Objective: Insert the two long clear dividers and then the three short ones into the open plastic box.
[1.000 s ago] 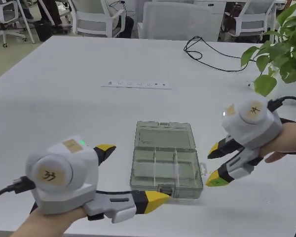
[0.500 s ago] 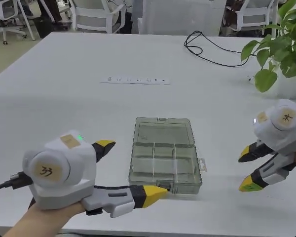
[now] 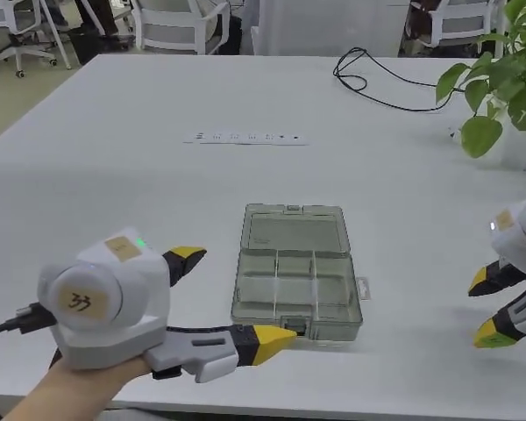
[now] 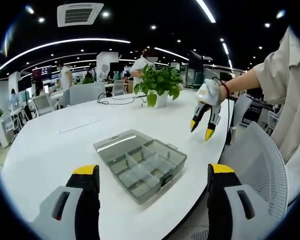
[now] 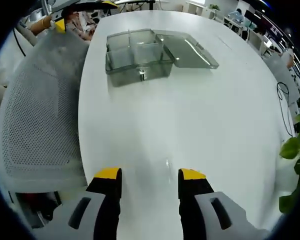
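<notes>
The box point(image 3: 298, 317) is seen at the lower centre of the head view, set on the white table point(image 3: 114, 175). Its lid point(image 3: 294, 230) is laid open flat toward the top of the frame. Clear dividers point(image 3: 277, 276) are seen standing inside the box, which is split by them into compartments (their exact number cannot be told through the clear plastic).

The left gripper point(image 3: 232, 296) is held by a hand point(image 3: 79, 390) at the lower left of the head view. Its jaws are spread wide and nothing is held between them. One yellow tip is placed near the box's lower left corner; whether it touches cannot be told. In the left gripper view the box is framed between the two jaws at lower centre.

The right gripper point(image 3: 484, 307) is seen at the right edge of the head view, well apart from the box, with its jaws parted and empty. In the right gripper view only bare table is seen between the jaws, and the box is seen at upper centre.

A power strip point(image 3: 245, 138) is seen above the box at mid-frame, a cable point(image 3: 377, 74) at the upper right, and a plant point(image 3: 500, 79) in the upper right corner.
</notes>
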The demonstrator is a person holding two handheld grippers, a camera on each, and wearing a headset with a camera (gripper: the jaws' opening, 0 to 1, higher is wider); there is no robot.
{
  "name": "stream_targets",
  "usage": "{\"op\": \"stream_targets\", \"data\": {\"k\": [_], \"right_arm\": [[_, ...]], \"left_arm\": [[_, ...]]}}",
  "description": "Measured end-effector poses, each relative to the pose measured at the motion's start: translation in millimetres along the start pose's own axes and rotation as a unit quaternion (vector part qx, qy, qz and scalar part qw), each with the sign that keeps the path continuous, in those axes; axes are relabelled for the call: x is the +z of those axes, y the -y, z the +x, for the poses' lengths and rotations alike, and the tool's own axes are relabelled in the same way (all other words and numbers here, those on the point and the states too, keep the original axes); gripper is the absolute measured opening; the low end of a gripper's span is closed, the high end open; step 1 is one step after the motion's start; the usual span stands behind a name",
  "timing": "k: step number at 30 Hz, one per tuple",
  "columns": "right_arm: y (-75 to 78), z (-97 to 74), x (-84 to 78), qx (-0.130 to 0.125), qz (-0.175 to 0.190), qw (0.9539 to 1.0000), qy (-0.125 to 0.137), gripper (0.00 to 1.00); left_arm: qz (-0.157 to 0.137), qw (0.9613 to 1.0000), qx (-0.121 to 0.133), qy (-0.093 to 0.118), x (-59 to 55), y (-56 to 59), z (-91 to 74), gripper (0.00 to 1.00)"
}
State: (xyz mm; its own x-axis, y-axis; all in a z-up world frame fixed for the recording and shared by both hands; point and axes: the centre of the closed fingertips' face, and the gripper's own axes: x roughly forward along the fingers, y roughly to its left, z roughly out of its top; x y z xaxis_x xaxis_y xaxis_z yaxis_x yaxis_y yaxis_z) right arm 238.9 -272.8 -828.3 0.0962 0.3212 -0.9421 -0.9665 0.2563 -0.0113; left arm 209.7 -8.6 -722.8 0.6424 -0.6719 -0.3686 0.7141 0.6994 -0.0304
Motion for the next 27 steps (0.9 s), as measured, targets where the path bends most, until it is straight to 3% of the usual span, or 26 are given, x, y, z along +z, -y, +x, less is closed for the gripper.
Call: {"op": "stream_targets", "data": {"k": [10, 19, 27], "right_arm": [[6.5, 8.4, -25.2, 0.009, -0.016, 0.9994, -0.028, 0.43], [5.8, 11.0, -28.9, 0.022, -0.027, 0.9990, -0.027, 0.39], [7.9, 10.5, -29.2, 0.011, -0.040, 0.9988, -0.027, 0.35]], "left_arm": [[-0.002, 1.0000, 0.007, -0.002, -0.8, -0.4, -1.3, 0.88], [0.001, 0.9999, 0.010, -0.010, -2.5, -1.2, -0.5, 0.87], [0.001, 0.9999, 0.013, -0.009, -0.4, -2.8, -0.1, 0.86]]}}
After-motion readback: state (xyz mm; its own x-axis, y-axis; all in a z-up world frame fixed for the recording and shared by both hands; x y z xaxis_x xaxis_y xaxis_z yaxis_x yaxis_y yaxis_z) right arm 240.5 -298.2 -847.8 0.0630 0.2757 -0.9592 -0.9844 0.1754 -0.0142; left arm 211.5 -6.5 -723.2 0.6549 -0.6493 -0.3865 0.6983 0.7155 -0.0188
